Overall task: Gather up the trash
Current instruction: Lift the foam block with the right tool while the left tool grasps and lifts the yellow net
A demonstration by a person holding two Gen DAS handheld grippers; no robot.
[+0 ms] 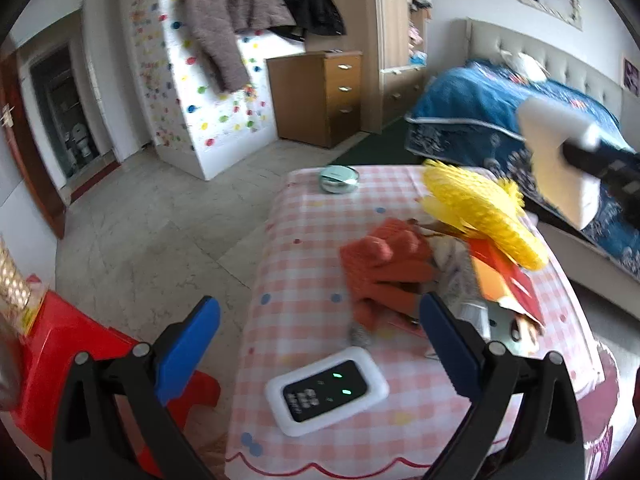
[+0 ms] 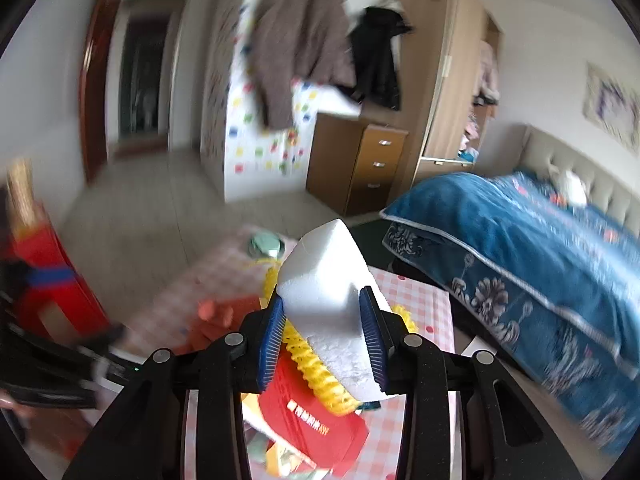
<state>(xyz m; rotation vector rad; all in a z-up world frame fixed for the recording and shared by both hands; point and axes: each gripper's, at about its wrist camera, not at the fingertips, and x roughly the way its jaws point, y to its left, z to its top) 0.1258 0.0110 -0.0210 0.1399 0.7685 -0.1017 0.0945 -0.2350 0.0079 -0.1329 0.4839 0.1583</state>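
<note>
Room: bedroom, checked table (image 1: 320, 240) beside a blue bed (image 2: 520, 240).
Right gripper (image 2: 323, 332): clamped on white foam block (image 2: 324, 280), lifted above the table's trash pile.
Left gripper (image 1: 320, 352): spread wide, empty.
Tip: keep squeeze gentle; foam probably crumbles.

Home bedroom: bed (image 1: 500, 120) w/ blue quilt, wardrobe (image 2: 448, 60), drawer unit (image 1: 320, 96), hung coats (image 1: 224, 12).

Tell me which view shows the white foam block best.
The right wrist view: the foam block fills the centre, sharp, clamped in the right gripper. The left wrist view shows it blurred near the right edge.
</note>
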